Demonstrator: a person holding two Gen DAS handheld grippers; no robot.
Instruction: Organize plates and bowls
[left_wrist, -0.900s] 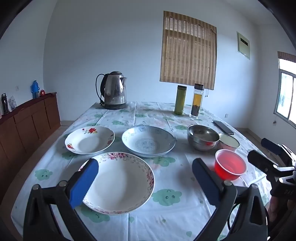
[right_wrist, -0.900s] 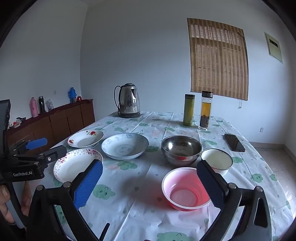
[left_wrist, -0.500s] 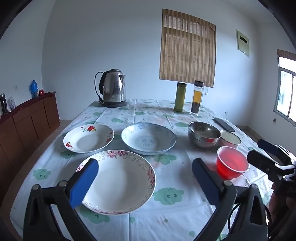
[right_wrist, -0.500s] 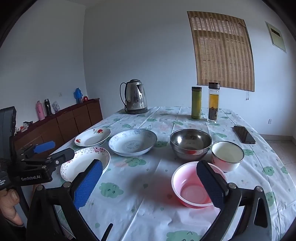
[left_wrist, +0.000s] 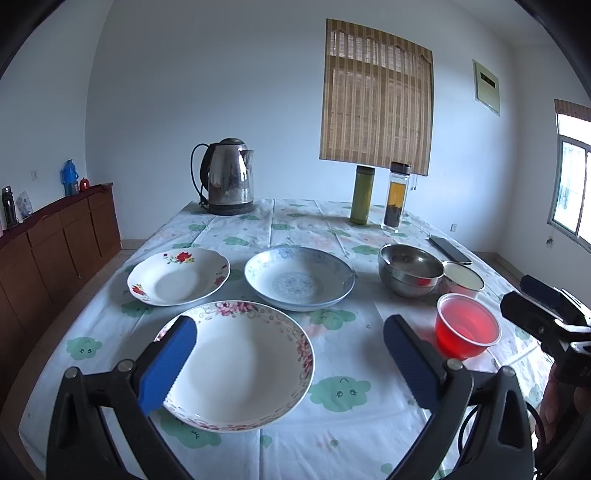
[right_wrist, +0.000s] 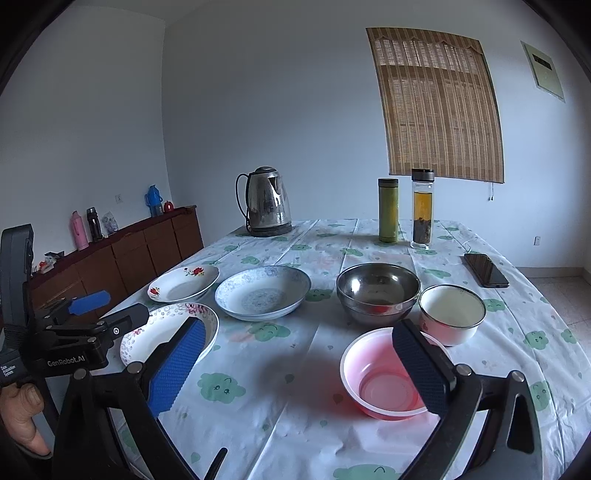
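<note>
Cloud-print tablecloth (left_wrist: 332, 435) carries three plates and three bowls. Left gripper (left_wrist: 288, 363) hovers over the pink-floral plate (left_wrist: 243, 369), jaws fully apart, holding nothing. Right gripper (right_wrist: 299, 369) hovers beside the red plastic bowl (right_wrist: 384, 376), jaws fully apart, empty. Right finger partly hides the bowl's rim.

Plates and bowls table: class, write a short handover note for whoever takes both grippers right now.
Left gripper: open, empty, over the pink-flowered plate.
Right gripper: open, empty, by the red plastic bowl.
Red-flowered plate and blue-patterned plate lie separately; steel bowl and white enamel bowl stand behind the red one.
Done: nothing stacked.
Left: gather plates together, bowls together.
</note>
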